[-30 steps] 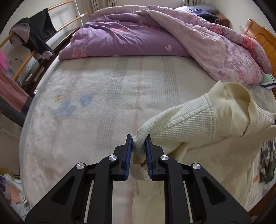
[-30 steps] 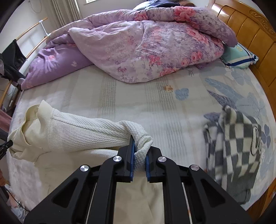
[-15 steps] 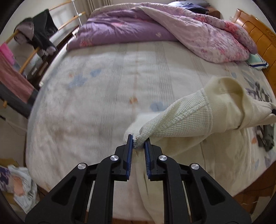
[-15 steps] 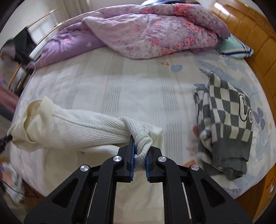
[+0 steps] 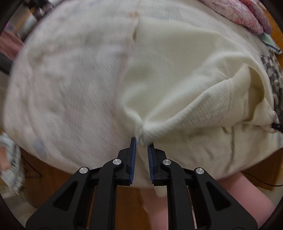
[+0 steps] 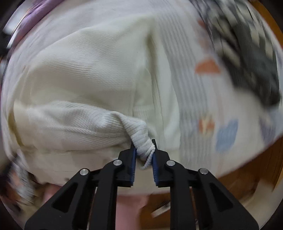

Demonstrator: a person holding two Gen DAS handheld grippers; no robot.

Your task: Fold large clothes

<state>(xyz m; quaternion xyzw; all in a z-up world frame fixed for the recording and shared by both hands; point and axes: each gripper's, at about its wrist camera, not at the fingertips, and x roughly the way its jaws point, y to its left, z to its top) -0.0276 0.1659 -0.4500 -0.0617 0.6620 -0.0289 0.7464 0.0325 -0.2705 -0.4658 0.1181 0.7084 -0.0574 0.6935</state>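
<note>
A cream knit sweater (image 5: 185, 74) lies spread over the near part of the bed, its body reaching far up the sheet; it also shows in the right wrist view (image 6: 84, 74). My left gripper (image 5: 141, 143) is shut on a bunched corner of the sweater at the bed's front edge. My right gripper (image 6: 143, 146) is shut on a twisted knit corner of it. Both point down at the bed from above. The collar opening (image 5: 253, 85) sits between the two held corners. Both views are blurred by motion.
A grey and white checkered garment (image 6: 247, 58) lies on the bed right of the sweater, also at the right edge of the left wrist view (image 5: 272, 76). A purple floral quilt (image 5: 247, 16) is at the far side. Wooden floor (image 5: 127, 208) shows below the bed edge.
Both grippers rose and tilted downward, pulling back toward the front edge. The sweater, held bunched in the air before, now lies spread across the bed. Both grips held.
</note>
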